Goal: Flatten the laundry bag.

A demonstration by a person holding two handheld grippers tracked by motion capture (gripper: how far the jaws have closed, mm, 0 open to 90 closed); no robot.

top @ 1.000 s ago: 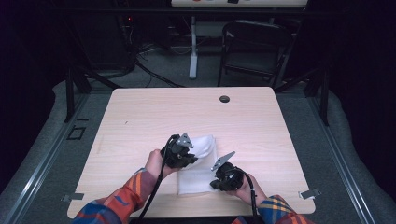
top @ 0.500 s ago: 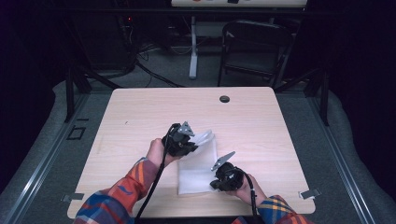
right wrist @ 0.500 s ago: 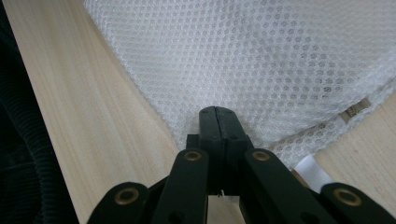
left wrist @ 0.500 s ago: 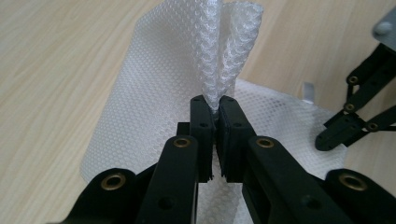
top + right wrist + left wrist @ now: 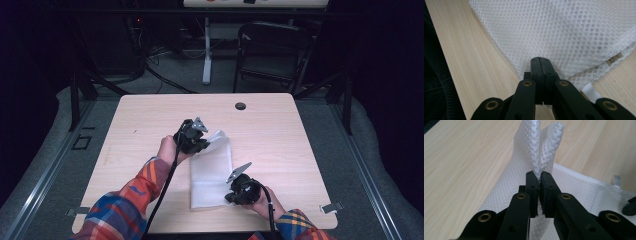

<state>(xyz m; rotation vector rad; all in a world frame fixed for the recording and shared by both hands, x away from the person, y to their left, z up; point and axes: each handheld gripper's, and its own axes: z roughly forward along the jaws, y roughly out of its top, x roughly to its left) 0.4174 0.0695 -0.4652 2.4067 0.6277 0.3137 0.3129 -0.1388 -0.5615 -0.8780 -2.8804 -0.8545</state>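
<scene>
We have bare table (image 5: 280, 130) on every side of the white mesh bag (image 5: 212, 175), so a gripper can pass freely to the left, right and far edge. The only thing standing there is a small black grommet (image 5: 240, 106) near the far edge. The raised fold of mesh by the left gripper (image 5: 197, 141) blocks a low pass across the bag.

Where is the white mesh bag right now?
In the high view, the white mesh bag lies near the table's front middle, between the left gripper and right gripper, both clamping it.
</scene>
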